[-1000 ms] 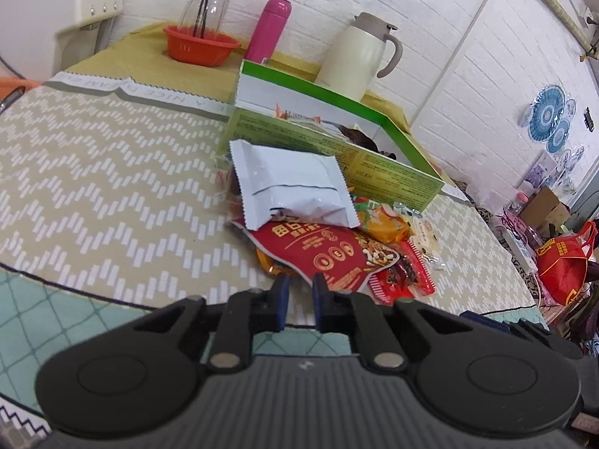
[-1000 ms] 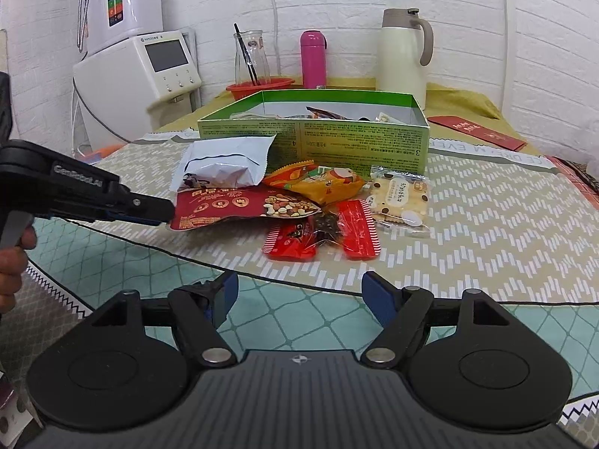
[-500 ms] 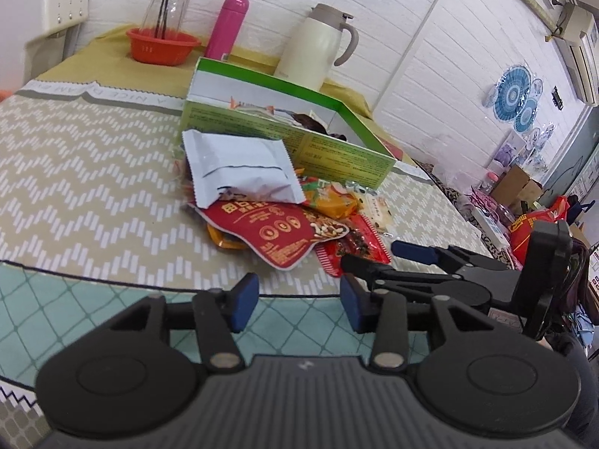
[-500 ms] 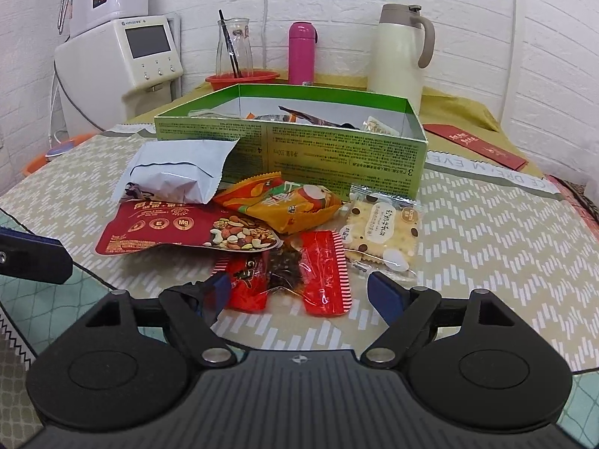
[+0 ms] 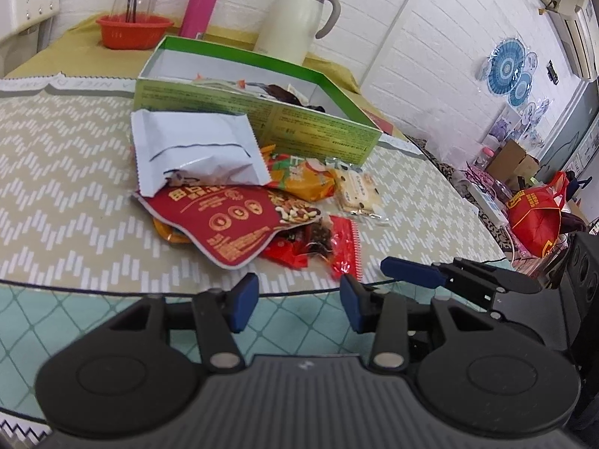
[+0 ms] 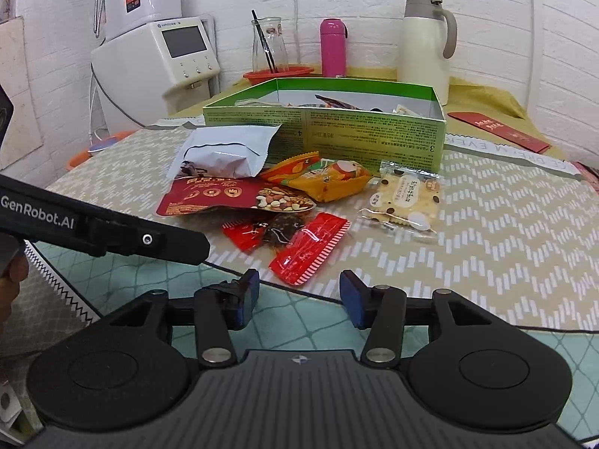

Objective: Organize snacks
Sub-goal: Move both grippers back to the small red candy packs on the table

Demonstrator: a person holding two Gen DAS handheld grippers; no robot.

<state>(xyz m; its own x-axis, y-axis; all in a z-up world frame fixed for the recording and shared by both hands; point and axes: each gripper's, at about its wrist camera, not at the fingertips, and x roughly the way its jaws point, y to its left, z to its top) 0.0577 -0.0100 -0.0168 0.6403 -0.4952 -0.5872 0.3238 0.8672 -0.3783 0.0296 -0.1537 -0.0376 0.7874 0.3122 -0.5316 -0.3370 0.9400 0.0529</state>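
Left wrist view
Left gripper (image 5: pixel 297 301): jaws parted, nothing between the blue pads, hovering over the teal diamond-patterned near edge of the surface (image 5: pixel 67 172).
Right gripper (image 5: pixel 411 271): a blue-tipped black finger reaching in from the right, near the red wrapper.
Snack pile: heaped mid-surface against the front wall of the green cardboard box (image 5: pixel 262 112).
White pouch (image 5: pixel 198 153): crinkled matte foil, serrated edges, on top, leaning on the box.
Red nut packet (image 5: pixel 232 224): flat glossy film with gold print, under the pouch.
Orange packet (image 5: pixel 303 179): puffy, right of the pouch.
Cracker pack (image 5: pixel 357 191): clear wrap, pale square, flat.
Red candy wrapper (image 5: pixel 346 249): glossy, striped edge, nearest the jaws.
Far edge: orange plastic basket (image 5: pixel 133 30), pink cylindrical flask (image 5: pixel 200 3), cream thermal jug (image 5: pixel 299 18).

Right wrist view
Right gripper (image 6: pixel 297 299): jaws wide and closing, empty, just short of the red candy wrapper (image 6: pixel 310 249).
Left gripper (image 6: pixel 112 232): black arm crossing from the left.
Box (image 6: pixel 337 134): open-topped, rectangular, some packets inside.
Pile: white pouch (image 6: pixel 228 153), red nut packet (image 6: pixel 232 198), orange packet (image 6: pixel 322 179), cracker pack (image 6: pixel 406 198).
Left far corner: white water dispenser (image 6: pixel 157 63), smooth plastic, with a screen.
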